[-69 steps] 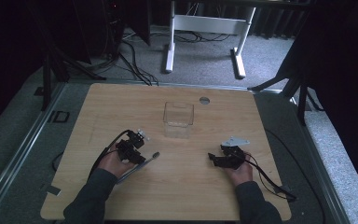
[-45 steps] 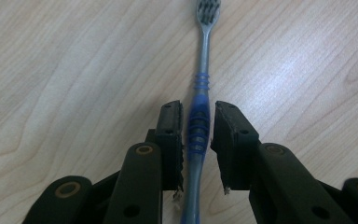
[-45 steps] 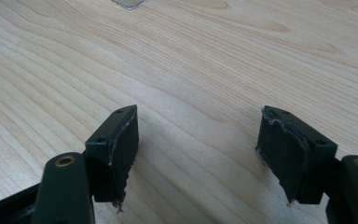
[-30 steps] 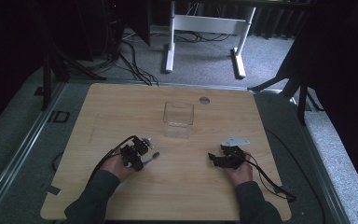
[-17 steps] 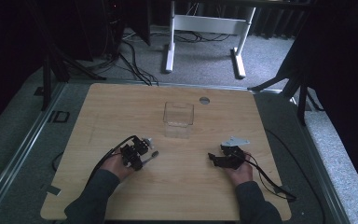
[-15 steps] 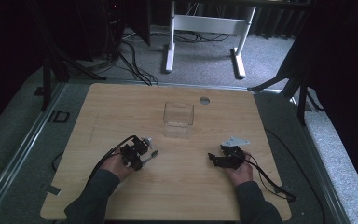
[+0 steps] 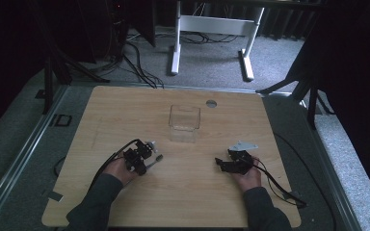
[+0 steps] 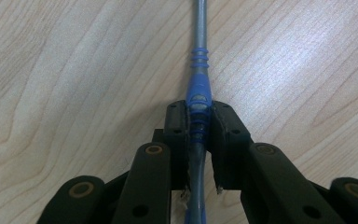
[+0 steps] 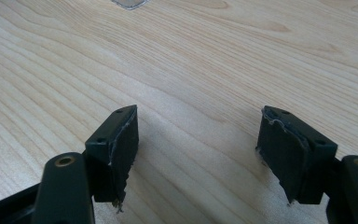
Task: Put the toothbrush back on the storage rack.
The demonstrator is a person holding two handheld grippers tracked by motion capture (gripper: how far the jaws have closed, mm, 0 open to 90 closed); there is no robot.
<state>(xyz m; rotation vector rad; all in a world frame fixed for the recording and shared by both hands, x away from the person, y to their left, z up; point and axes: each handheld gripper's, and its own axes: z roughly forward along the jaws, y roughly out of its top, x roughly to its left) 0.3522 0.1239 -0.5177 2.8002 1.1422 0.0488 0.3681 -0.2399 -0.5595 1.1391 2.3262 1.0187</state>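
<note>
Gripping slim grey pen [image 8: 199, 56] at blue ribbed collar, left gripper [image 8: 199, 122] jaws just closed; right gripper [image 9: 198, 140] jaws wide apart.

The desk [image 7: 183, 192] is pale wood-grain laminate, smooth with a soft sheen. The pen [image 8: 199, 88] has a dull grey shaft and a ribbed blue rubbery grip. The left tongs [image 8: 199, 121] and right tongs [image 9: 198, 140] are matt black plastic, their pads frayed at the edges. The box [image 7: 184, 122] is clear glossy plastic.

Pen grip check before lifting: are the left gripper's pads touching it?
Touching. In the left gripper view, both pads press the pen's blue grip.
</note>
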